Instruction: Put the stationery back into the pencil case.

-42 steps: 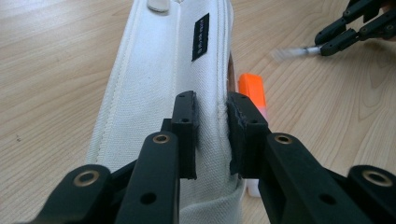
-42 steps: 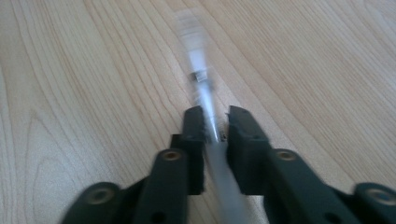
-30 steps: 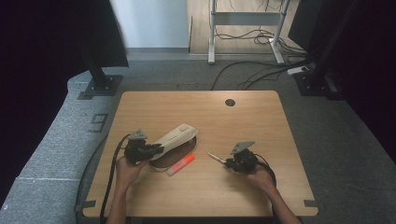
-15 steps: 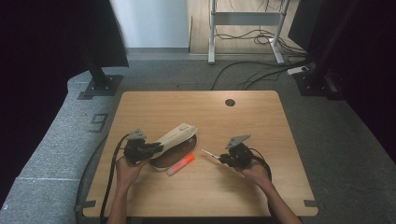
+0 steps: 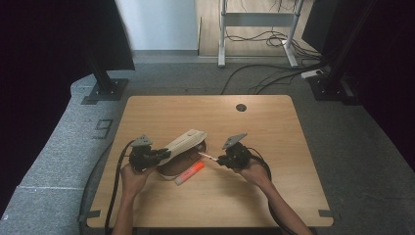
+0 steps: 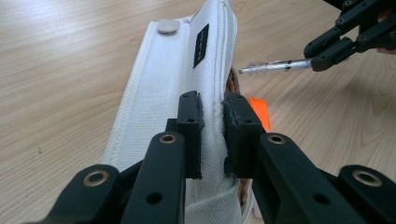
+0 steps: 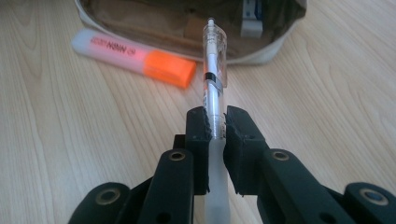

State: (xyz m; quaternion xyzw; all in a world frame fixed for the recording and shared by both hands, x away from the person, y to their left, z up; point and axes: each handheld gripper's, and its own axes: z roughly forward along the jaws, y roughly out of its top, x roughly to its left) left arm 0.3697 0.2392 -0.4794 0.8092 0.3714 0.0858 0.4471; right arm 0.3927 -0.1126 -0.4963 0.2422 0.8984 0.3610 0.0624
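Clear plastic pen point(image 7: 214, 70) with a white tip, clipped, frosted grip

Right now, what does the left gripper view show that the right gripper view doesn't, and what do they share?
Left gripper view alone: the pouch's white flap with its metal snap, pinched by the left gripper, and the right gripper approaching.

Right gripper view alone: the pouch's open brown interior and a small white item inside.

Shared: the clear pen in the right gripper's fingers, the orange highlighter, the wooden table.
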